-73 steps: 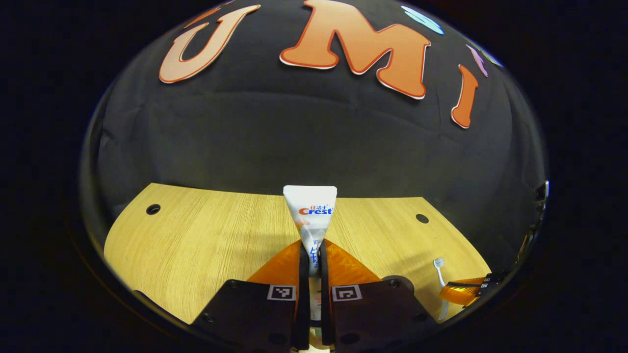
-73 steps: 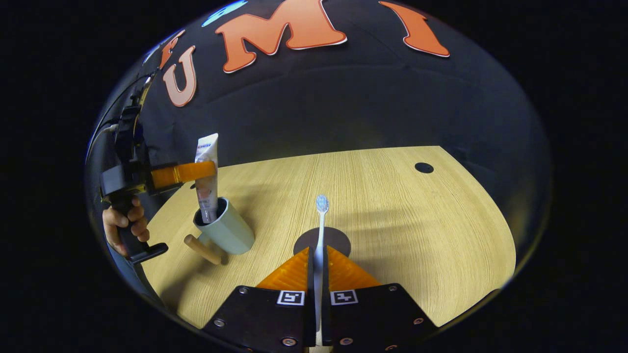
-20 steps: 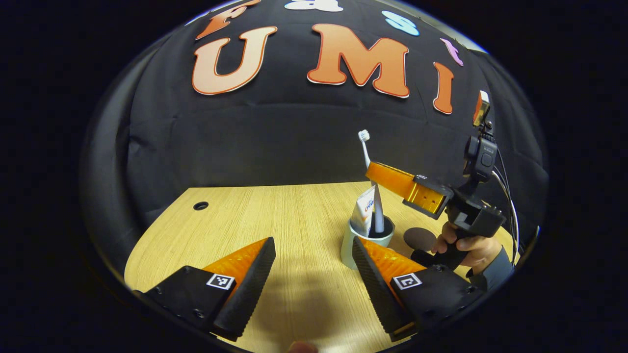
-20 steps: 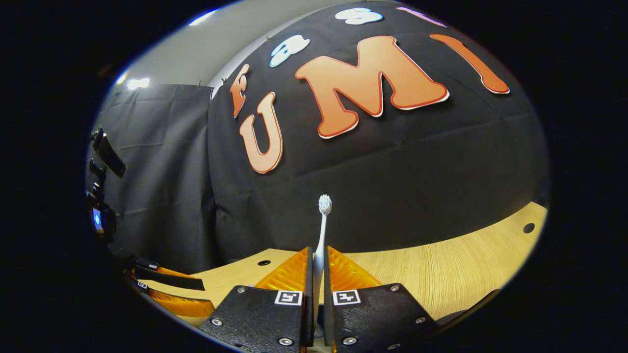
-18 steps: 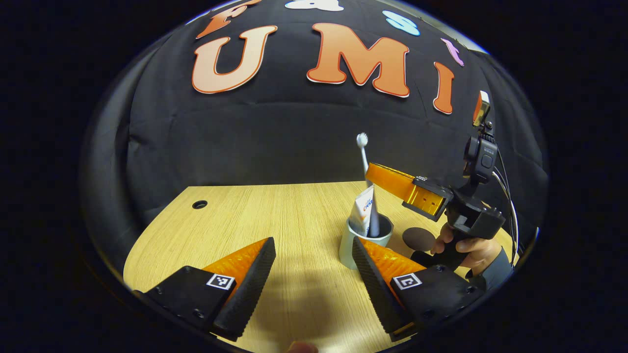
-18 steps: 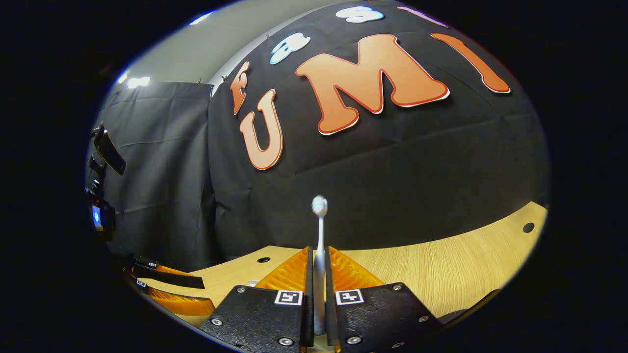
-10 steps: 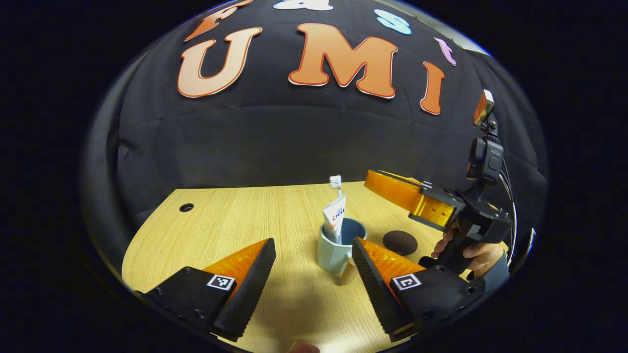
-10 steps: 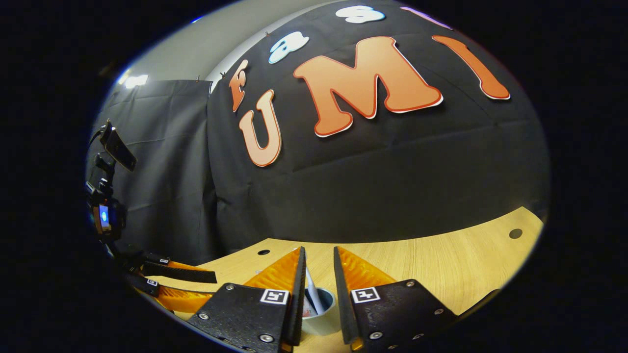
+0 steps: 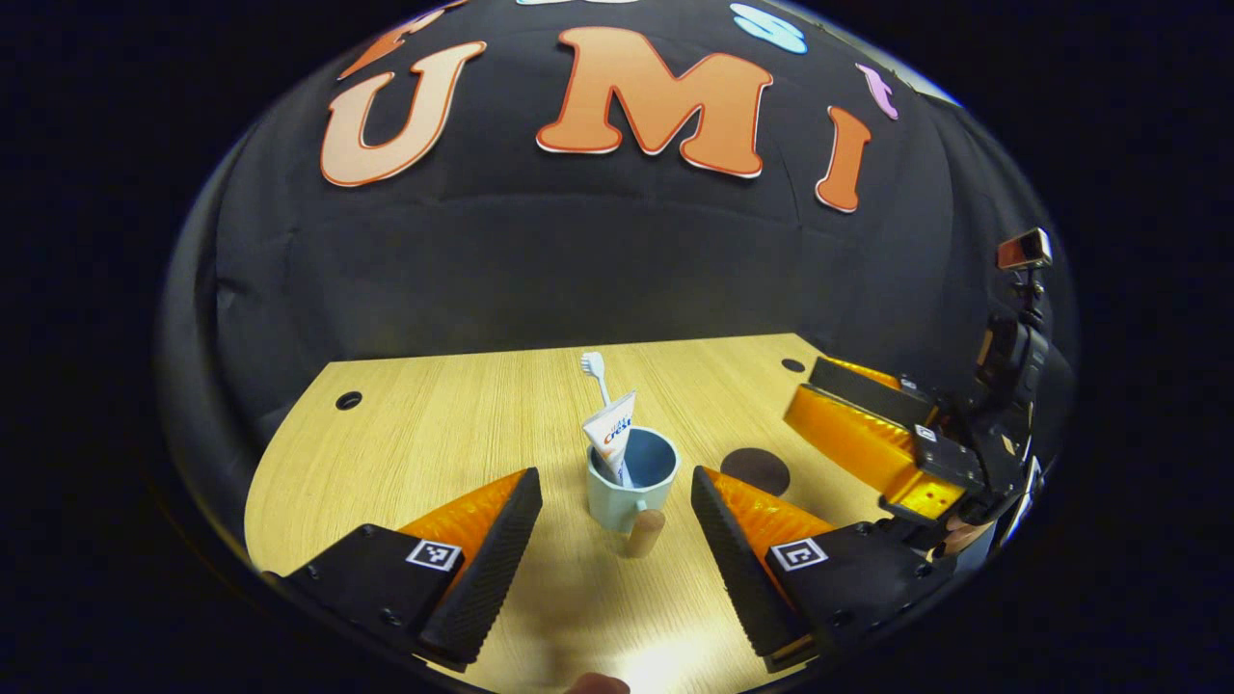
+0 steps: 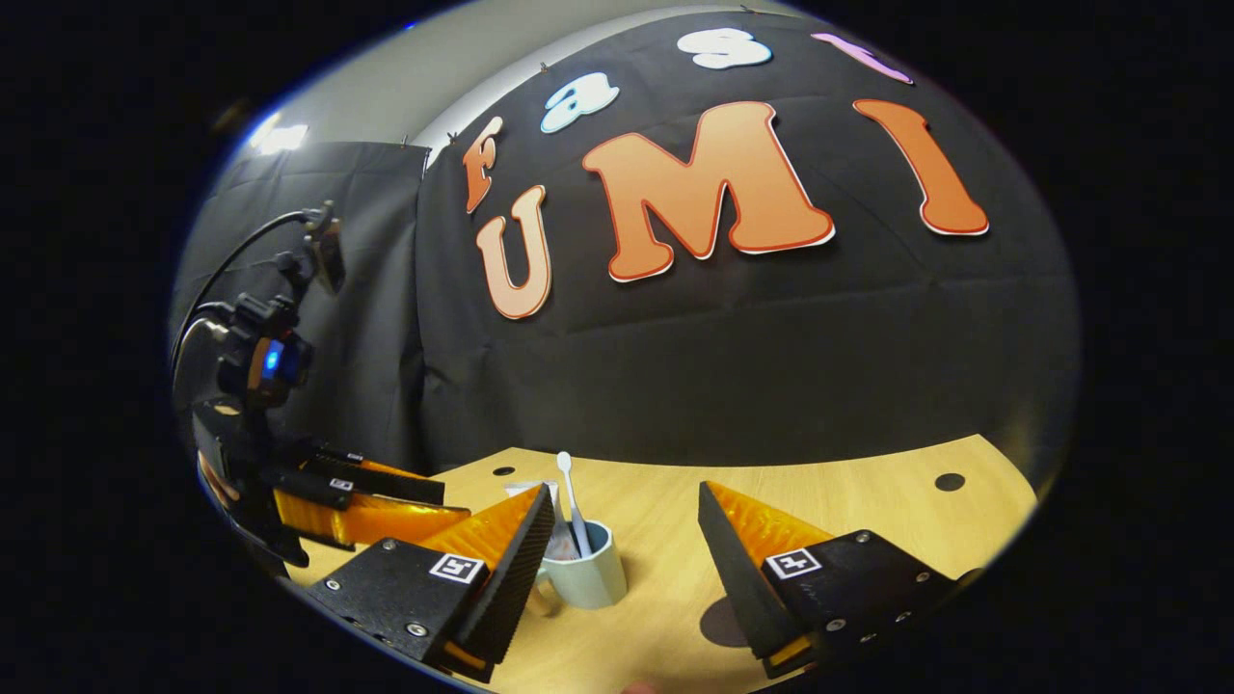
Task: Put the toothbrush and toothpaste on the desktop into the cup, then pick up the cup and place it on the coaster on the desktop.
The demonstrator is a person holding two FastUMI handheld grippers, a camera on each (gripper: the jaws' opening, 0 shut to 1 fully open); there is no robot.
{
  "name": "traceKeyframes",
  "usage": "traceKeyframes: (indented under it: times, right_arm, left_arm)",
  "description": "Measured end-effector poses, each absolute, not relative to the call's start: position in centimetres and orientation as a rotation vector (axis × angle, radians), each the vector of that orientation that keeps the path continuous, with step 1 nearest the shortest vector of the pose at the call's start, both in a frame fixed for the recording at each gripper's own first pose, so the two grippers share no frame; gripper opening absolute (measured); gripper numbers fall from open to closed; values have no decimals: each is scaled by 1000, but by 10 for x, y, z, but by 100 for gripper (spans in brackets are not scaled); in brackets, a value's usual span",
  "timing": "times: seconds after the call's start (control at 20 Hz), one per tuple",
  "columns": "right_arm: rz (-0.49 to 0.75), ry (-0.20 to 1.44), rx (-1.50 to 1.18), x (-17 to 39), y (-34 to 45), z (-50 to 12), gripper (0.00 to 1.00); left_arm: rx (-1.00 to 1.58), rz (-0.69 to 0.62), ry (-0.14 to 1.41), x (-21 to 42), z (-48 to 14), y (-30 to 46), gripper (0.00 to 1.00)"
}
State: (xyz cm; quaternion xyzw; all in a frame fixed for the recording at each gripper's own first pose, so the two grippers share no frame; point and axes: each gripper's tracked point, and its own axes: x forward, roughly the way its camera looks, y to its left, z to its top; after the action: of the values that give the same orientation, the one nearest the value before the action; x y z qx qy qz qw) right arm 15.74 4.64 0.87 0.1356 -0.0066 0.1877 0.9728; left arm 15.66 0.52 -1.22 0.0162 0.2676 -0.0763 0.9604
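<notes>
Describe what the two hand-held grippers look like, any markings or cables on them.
Each hand-held gripper, left and right, has two wedge-shaped fingers on black bolted blocks, each block bearing a small square black-and-white marker. In the right gripper view, the left one carries a camera on top, with a black cable looping off it.

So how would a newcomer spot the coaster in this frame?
Start at the wooden desktop and find the pale blue cup holding the toothbrush and toothpaste. Just beside it lies the coaster: a flat, dark round disc, bare, unlike the upright cup.
</notes>
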Motion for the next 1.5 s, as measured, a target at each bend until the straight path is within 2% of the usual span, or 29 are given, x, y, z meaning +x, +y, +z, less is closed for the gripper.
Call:
traceKeyframes:
  times: [0.25,0.3,0.35,0.75,1.2,1.4,1.5]
  right_arm:
    - [347,11,281,129,16,-8,94]
    - [338,14,287,124,9,-10,100]
    - [326,14,299,120,2,-12,95]
    - [258,39,353,79,-39,-35,97]
    - [210,53,407,55,-65,-49,97]
    - [205,48,422,49,-71,-51,97]
    - [201,47,427,46,-72,-51,97]
  left_arm:
    - [73,-156,641,161,-24,-1,100]
    - [77,-163,667,162,-31,-4,100]
    - [86,-160,685,165,-37,-4,100]
    - [110,-176,877,182,-92,-16,100]
    - [134,-167,1056,178,-122,-24,100]
    - [152,-176,1124,182,-119,-30,81]
    - [166,-180,1160,188,-123,-29,82]
